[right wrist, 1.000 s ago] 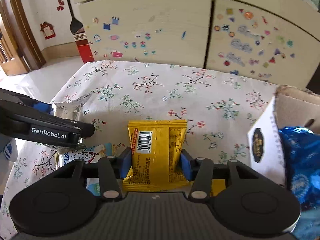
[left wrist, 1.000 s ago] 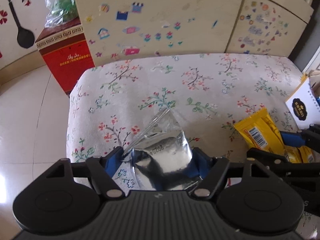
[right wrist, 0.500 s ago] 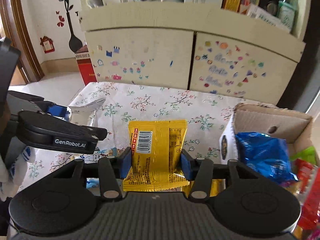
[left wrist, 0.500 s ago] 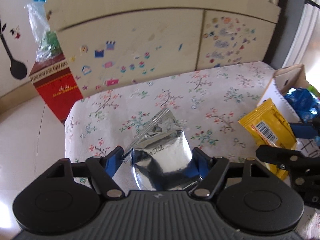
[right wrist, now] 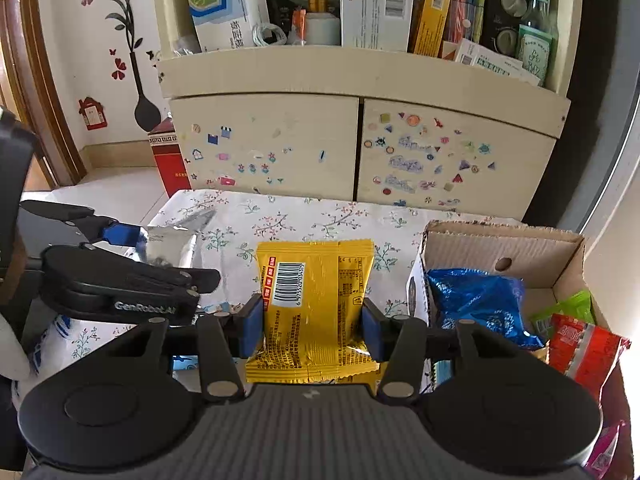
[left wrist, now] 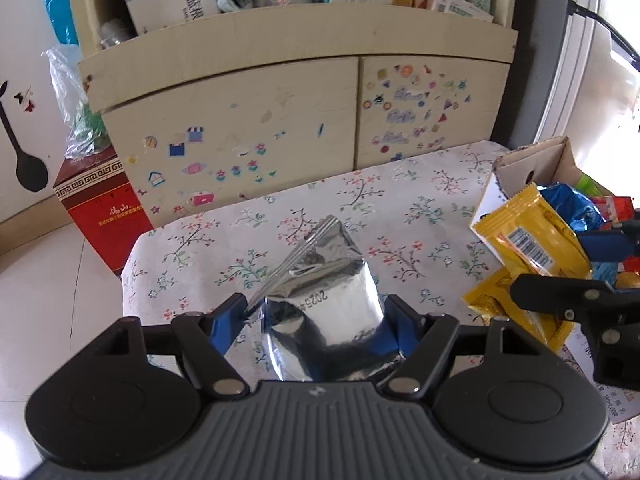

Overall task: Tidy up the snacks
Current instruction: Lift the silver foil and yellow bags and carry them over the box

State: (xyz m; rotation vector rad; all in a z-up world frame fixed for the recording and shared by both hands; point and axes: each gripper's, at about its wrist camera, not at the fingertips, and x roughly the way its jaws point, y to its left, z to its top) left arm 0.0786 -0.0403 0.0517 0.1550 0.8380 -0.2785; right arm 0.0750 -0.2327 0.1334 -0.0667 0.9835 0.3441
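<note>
my left gripper (left wrist: 318,320) clamped on silver foil packet (left wrist: 324,312), blue pads pressing both sides, packet held above floral tablecloth (left wrist: 224,240). my right gripper (right wrist: 312,320) clamped on yellow snack packet (right wrist: 316,300), barcode side up, held above table just left of cardboard box (right wrist: 500,240). box holds blue bag (right wrist: 476,300), red packet (right wrist: 584,344), green packet (right wrist: 576,308). sticker-covered cabinet (right wrist: 280,140) behind table.
</note>
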